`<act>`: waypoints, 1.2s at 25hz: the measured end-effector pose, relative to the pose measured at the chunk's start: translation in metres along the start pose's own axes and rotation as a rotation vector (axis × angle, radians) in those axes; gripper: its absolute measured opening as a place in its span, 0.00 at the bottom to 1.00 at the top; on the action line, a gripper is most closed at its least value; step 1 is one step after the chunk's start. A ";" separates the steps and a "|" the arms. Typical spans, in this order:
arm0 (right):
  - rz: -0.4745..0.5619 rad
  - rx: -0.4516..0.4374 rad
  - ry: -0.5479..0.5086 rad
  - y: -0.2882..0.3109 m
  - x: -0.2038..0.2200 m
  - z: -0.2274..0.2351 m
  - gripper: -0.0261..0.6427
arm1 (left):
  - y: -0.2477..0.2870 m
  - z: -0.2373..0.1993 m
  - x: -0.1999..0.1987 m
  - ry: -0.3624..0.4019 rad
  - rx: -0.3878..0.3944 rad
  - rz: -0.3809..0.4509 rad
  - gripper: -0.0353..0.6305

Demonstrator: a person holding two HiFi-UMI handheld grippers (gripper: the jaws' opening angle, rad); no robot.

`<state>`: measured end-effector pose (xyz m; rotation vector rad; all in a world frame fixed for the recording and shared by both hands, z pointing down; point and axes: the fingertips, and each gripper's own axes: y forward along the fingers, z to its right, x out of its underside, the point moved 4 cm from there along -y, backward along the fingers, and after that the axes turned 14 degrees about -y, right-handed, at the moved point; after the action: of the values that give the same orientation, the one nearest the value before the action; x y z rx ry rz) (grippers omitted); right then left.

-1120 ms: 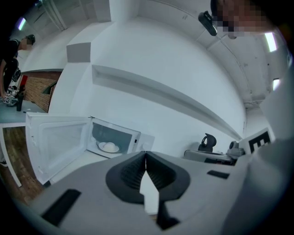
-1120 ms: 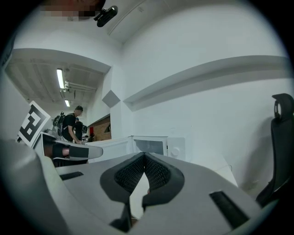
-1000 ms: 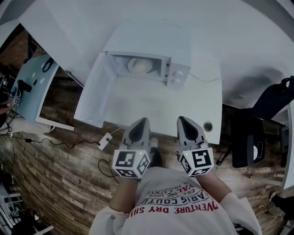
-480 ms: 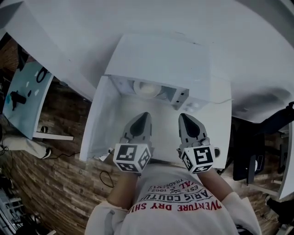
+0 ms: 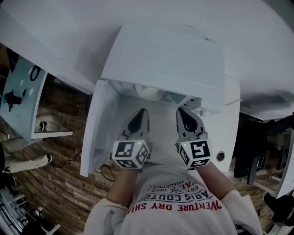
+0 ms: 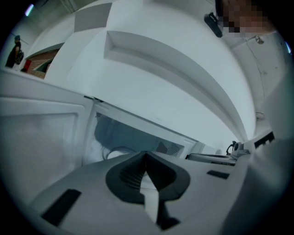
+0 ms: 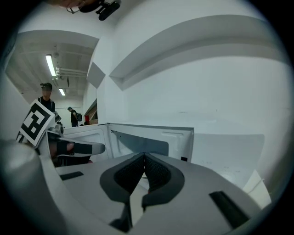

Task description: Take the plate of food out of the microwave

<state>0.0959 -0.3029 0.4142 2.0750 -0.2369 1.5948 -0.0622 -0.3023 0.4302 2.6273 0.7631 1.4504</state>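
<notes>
Head view: the plate [image 5: 149, 92] sits in the microwave [image 5: 165, 59] at 12 o'clock. The door [image 5: 98, 128] is swung to 9, so the way is free. The left gripper [image 5: 140, 114] and right gripper [image 5: 183, 114] aim at it.
Left gripper view: jaws together, empty.
Right gripper view: likewise closed on nothing, probably until they reach the plate.

A white bench [image 5: 231, 131] stands against a plain white wall [image 5: 151, 13]. Around the bench runs a brown wood-plank floor [image 5: 59, 183]. Left of the bench sits a pale blue table [image 5: 23, 103], and right of it a black chair [image 5: 245, 158]. Beyond the bench's left end a ceiling strip light [image 7: 49, 65] glows.
</notes>
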 end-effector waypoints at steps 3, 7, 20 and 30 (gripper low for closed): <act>-0.012 0.000 -0.038 0.010 0.006 -0.006 0.06 | 0.008 -0.022 0.007 -0.071 -0.039 0.024 0.06; -0.022 0.002 -0.064 0.022 0.015 -0.010 0.06 | 0.023 -0.036 0.025 -0.151 -0.014 -0.003 0.06; -0.128 -0.079 -0.045 0.052 0.045 -0.021 0.06 | 0.080 -0.093 0.049 -0.576 -0.033 -0.047 0.26; -0.142 -0.063 -0.045 0.059 0.046 -0.016 0.06 | 0.109 -0.104 0.058 -0.676 -0.053 -0.131 0.19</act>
<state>0.0703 -0.3380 0.4775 2.0337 -0.1496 1.4403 -0.0777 -0.3922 0.5633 2.6850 0.7641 0.4715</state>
